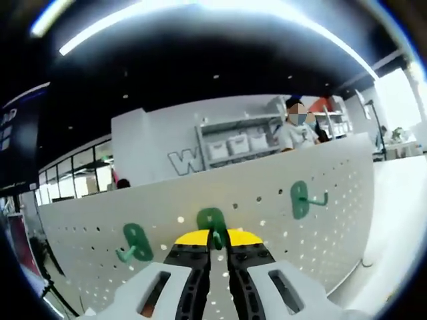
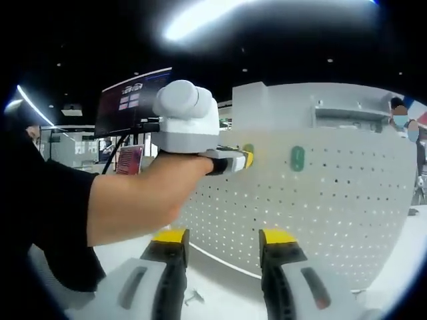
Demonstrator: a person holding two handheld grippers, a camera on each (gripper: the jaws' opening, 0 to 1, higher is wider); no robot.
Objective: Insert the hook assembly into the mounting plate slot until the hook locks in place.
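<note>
Gripping a green plastic hook assembly (image 1: 212,223) by its prong, the left gripper (image 1: 217,248) has its black jaws pressed together on it and holds its oval base flat against the white perforated metal mounting plate (image 1: 267,220), presumably so the tabs meet a slot squarely. Whether the hook has locked cannot be told. At nine o'clock from it sits another green hook (image 1: 135,242), at two o'clock a third green hook (image 1: 301,199), both already on the plate and well apart from the work.

In the right gripper view, the right gripper (image 2: 222,253) hangs back with jaws spread, holding nothing, probably to keep the board visible. The person's forearm (image 2: 143,197) crosses at ten o'clock, partly screening the plate's left portion. Shelving with bins (image 1: 237,143) and a bystander (image 1: 297,130) stand behind, clear of the work.
</note>
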